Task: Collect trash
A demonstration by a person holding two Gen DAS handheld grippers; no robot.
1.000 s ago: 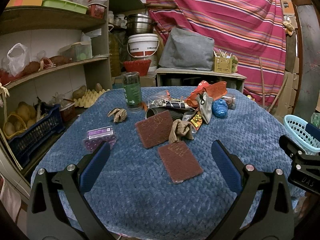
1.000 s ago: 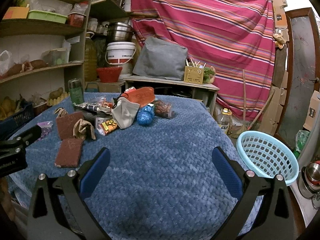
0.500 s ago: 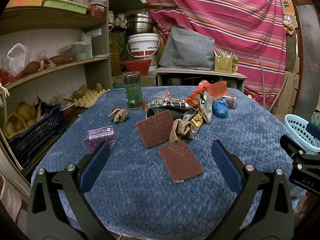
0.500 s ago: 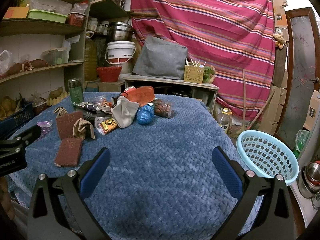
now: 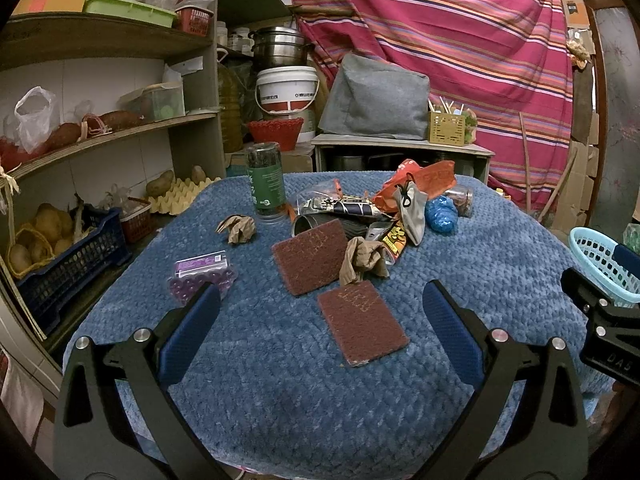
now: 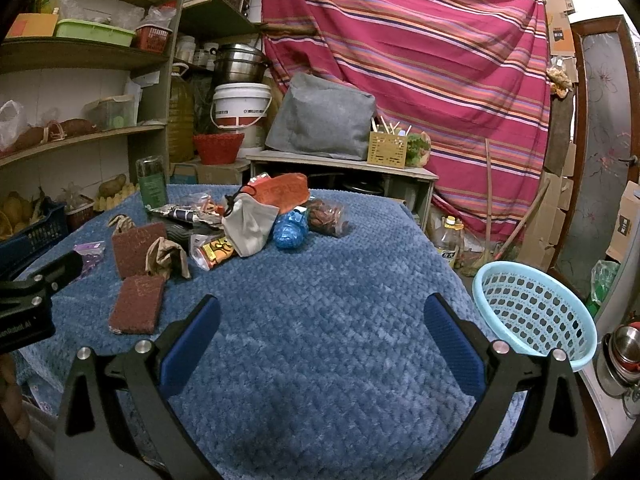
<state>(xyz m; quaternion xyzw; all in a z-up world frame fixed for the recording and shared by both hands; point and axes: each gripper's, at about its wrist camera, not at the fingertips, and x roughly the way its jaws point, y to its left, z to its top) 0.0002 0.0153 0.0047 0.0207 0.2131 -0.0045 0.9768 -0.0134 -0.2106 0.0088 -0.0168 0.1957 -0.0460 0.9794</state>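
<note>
Trash lies on a blue quilted table (image 5: 280,380): two brown scouring pads (image 5: 362,326) (image 5: 310,260), crumpled brown paper (image 5: 362,260), a second paper wad (image 5: 238,228), a purple blister pack (image 5: 200,276), a blue bag wad (image 5: 440,214), a grey pouch (image 5: 412,210), wrappers and an orange bag (image 5: 424,180). A light-blue basket (image 6: 532,310) stands right of the table. My left gripper (image 5: 320,332) is open and empty, just short of the near pad. My right gripper (image 6: 320,336) is open and empty above bare cloth (image 6: 340,280).
A green-labelled jar (image 5: 266,182) stands at the table's back left. Shelves with potatoes and a blue crate (image 5: 60,264) are at the left. A low table with a grey bag (image 5: 376,100) and a striped curtain are behind. Metal pots (image 6: 620,356) are beside the basket.
Almost nothing: both grippers stay open and still, with only a slight drift of the views.
</note>
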